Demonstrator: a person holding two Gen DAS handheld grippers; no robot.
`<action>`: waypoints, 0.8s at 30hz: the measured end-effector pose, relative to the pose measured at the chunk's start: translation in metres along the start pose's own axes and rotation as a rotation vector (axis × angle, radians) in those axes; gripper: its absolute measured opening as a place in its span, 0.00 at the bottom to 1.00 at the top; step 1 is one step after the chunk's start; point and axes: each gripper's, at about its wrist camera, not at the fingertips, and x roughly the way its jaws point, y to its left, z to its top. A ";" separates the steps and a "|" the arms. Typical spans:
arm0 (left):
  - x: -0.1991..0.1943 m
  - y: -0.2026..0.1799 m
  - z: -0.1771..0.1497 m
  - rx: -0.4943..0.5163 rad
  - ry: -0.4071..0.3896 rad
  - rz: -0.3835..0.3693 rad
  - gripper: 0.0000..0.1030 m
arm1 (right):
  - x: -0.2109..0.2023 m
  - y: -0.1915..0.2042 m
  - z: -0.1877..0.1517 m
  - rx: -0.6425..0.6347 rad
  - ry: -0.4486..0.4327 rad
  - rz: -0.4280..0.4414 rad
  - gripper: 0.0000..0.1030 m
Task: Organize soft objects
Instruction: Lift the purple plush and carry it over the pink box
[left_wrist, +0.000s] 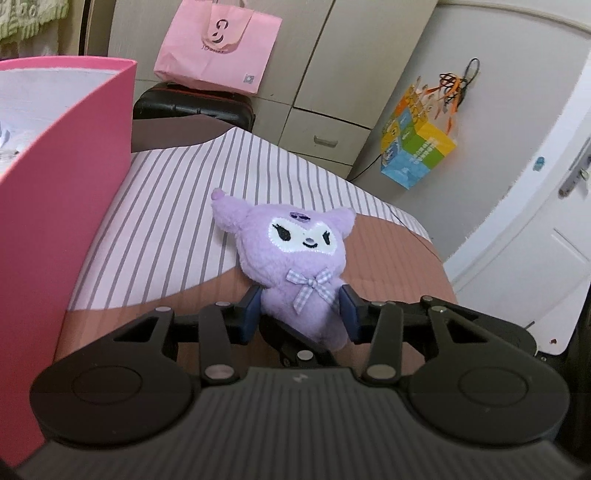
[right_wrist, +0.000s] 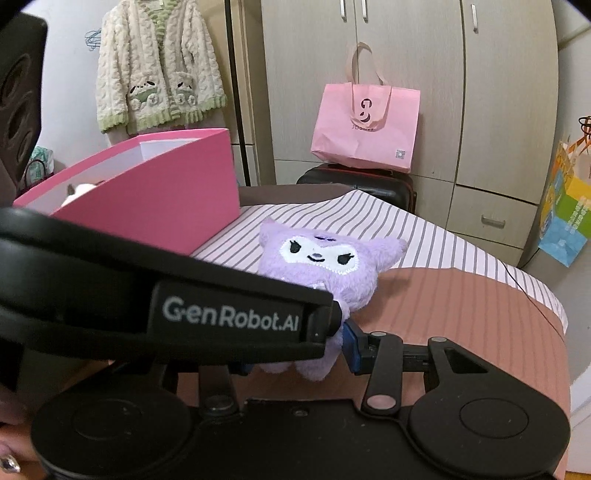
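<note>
At lower centre, both our hand-held grippers, left (left_wrist: 301, 314) and right (right_wrist: 295, 350), clench the purple plush (left_wrist: 295, 258). Its long axis stands upright; the pink box (left_wrist: 62, 206) lies to the upper left.

Tall pink cardboard box (left_wrist: 62, 206) walls off the left side of the striped bedsheet (left_wrist: 166, 221), open top free to enter from above. Bed surface right of it is bare up to the edge. Black padded stool (left_wrist: 192, 105) with pink paper bag (left_wrist: 218, 44) blocks beyond the far end, cabinet behind.
</note>
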 end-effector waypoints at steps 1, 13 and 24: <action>-0.004 0.000 -0.002 0.004 -0.004 -0.007 0.42 | -0.004 0.003 -0.001 -0.001 -0.002 -0.002 0.48; -0.059 -0.008 -0.029 0.055 -0.027 -0.083 0.42 | -0.059 0.035 -0.016 -0.015 -0.043 -0.048 0.48; -0.108 -0.009 -0.061 0.142 -0.082 -0.090 0.42 | -0.098 0.069 -0.036 -0.023 -0.108 -0.050 0.48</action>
